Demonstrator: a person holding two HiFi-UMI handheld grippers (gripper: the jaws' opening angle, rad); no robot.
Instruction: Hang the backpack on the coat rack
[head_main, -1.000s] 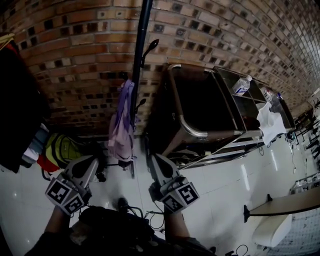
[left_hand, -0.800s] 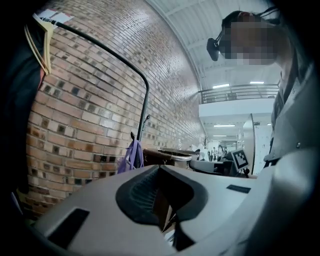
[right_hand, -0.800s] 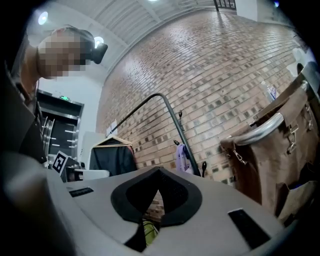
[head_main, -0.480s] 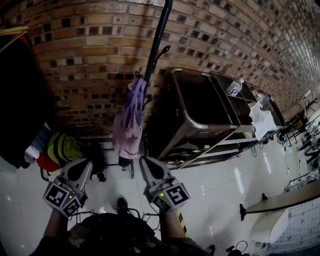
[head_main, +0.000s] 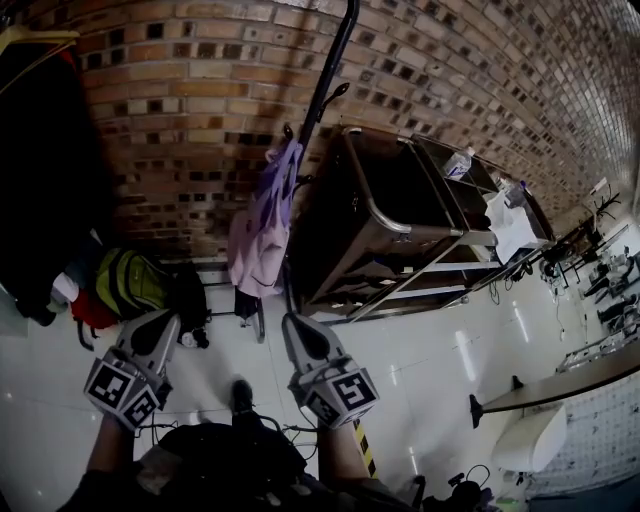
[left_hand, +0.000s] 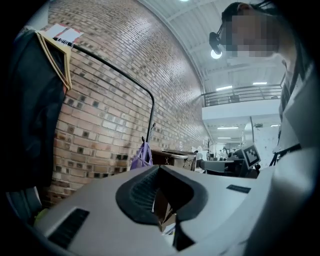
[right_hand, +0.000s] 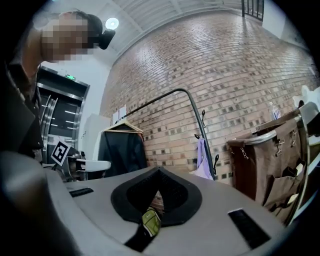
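Note:
A black coat rack pole (head_main: 333, 70) stands against the brick wall, and a pale purple backpack (head_main: 262, 225) hangs from one of its hooks. It also shows in the left gripper view (left_hand: 142, 156) and the right gripper view (right_hand: 202, 160). My left gripper (head_main: 165, 320) and right gripper (head_main: 293, 322) are held level side by side, well short of the rack, both shut and empty. A yellow-green backpack (head_main: 130, 285) lies on the floor to the left, by the wall. It shows through the right gripper's pad opening (right_hand: 150, 222).
A brown canvas cart (head_main: 390, 215) on a metal frame stands right of the rack, with a water bottle (head_main: 457, 162) and white cloth (head_main: 510, 225) behind it. Dark clothes (head_main: 40, 180) hang on a rail at left. Cables lie on the white floor near the person's feet.
Both grippers, still shut, have drawn back from the wall together. The rack, purple backpack and cart now sit a little farther off and to the right in the head view.

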